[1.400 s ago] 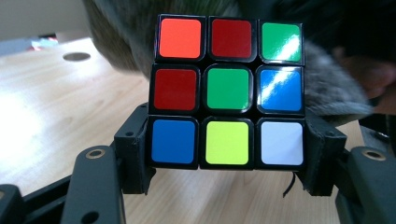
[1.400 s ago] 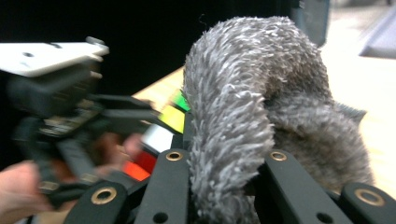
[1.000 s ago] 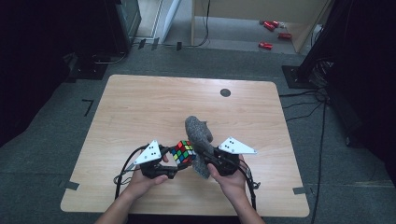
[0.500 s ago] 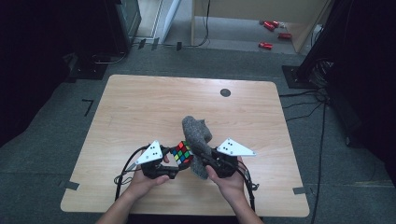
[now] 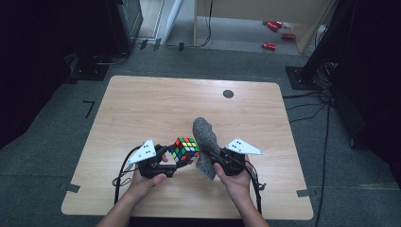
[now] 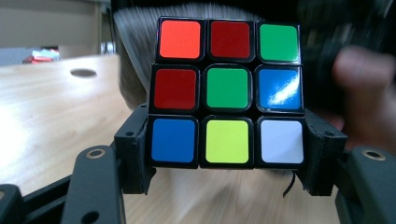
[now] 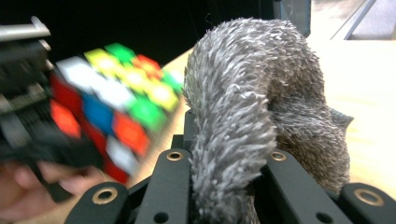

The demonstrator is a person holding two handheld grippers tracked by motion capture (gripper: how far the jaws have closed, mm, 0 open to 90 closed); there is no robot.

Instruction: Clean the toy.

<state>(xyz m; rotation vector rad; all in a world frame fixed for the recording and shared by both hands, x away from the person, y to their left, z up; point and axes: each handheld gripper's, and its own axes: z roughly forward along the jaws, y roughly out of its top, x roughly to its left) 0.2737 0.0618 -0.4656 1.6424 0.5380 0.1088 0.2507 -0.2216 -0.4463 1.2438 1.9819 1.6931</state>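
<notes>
A scrambled colour cube is held just above the wooden table, clamped at its lower sides by my left gripper. In the left gripper view the cube sits between the two black jaws, its face of mixed squares toward the camera. My right gripper is shut on a fuzzy grey cloth that stands up and bends over against the cube's right side. In the right gripper view the cloth rises from the jaws, with the cube blurred at the left.
A small dark round hole lies near the table's far edge. Black cables trail from both grippers toward the near edge. Dark equipment and red objects are on the floor beyond the table.
The grey cloth has shifted a little against the cube and now bends closer over it. The left hand and the cube have stayed in place.
</notes>
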